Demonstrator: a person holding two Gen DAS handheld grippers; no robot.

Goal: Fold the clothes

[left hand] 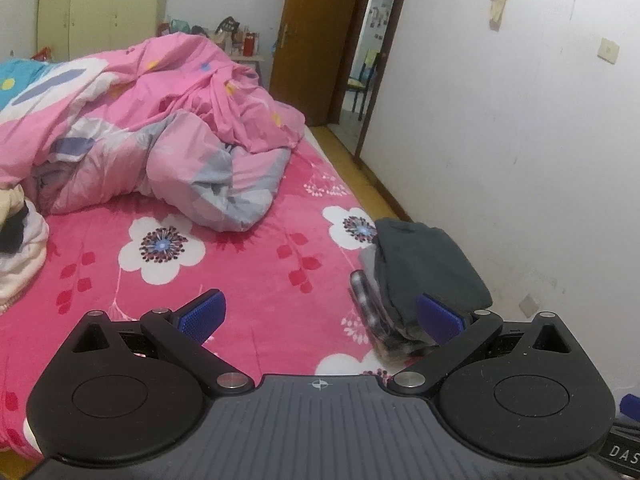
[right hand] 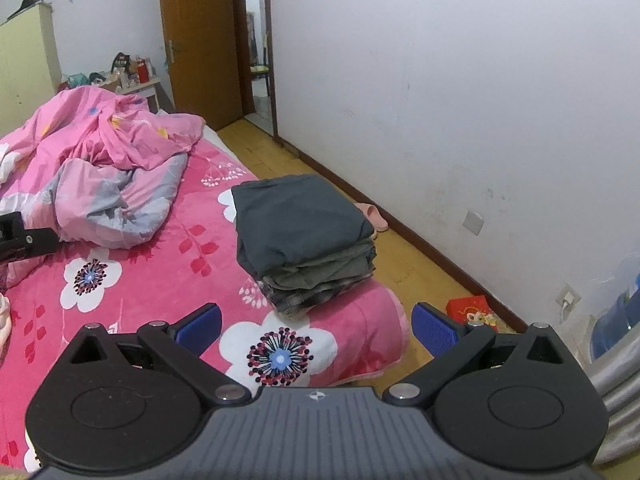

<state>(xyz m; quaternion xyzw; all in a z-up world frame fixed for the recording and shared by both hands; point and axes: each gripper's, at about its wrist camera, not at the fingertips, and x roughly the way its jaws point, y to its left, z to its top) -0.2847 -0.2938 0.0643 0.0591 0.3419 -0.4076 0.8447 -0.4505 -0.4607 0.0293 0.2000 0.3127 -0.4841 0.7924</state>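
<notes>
A stack of folded clothes (right hand: pixel 300 236), dark grey on top with a plaid piece at the bottom, sits at the bed's right edge; it also shows in the left wrist view (left hand: pixel 420 276). A heap of unfolded light clothes (left hand: pixel 18 248) lies at the left edge of the bed. My left gripper (left hand: pixel 320 316) is open and empty above the pink flowered bedspread (left hand: pixel 248 280), its right finger close to the stack. My right gripper (right hand: pixel 316 324) is open and empty, hovering near the bed's corner just short of the stack.
A crumpled pink duvet (left hand: pixel 160 128) covers the far half of the bed. A white wall (right hand: pixel 440 100) runs along the right, with a strip of wooden floor (right hand: pixel 400 264), a slipper (right hand: pixel 374 216) and a red box (right hand: pixel 474 310). A doorway (right hand: pixel 256 60) stands at the back.
</notes>
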